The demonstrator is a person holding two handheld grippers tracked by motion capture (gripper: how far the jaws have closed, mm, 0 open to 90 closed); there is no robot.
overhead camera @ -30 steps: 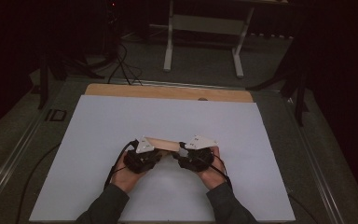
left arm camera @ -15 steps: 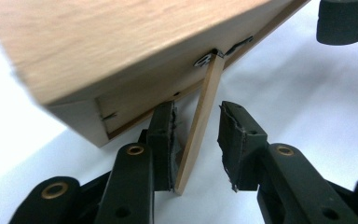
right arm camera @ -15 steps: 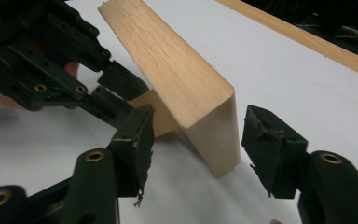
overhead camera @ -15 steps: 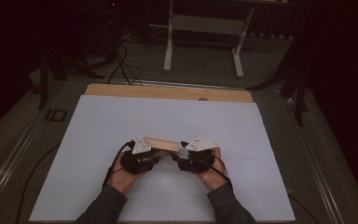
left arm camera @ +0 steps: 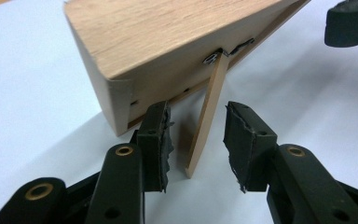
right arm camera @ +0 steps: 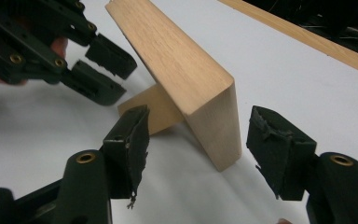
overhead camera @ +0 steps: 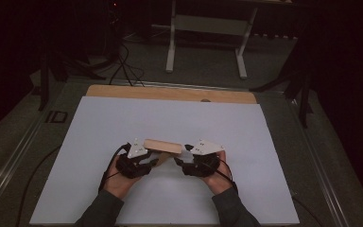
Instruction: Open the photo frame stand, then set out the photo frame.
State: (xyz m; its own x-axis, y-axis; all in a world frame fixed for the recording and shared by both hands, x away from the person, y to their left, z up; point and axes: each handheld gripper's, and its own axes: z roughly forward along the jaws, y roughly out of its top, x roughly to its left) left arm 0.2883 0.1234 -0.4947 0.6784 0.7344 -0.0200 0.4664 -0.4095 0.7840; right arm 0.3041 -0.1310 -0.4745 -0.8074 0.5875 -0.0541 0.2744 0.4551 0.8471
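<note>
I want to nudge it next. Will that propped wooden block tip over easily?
Probably. The wooden block leans on one thin strut hinged by a small wire, so a sideways push may fold it flat. The block itself looks stiff and solid. The smooth white sheet may let it slide.

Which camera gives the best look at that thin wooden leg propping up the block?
The left gripper view: the thin wooden leg stands close up between open pads. The right gripper view shows part of it behind the block; the high view only a sliver.

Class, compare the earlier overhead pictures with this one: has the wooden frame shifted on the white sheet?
No. The wooden frame sits the same distance below the table's wooden edge strip in the high view as before.
</note>
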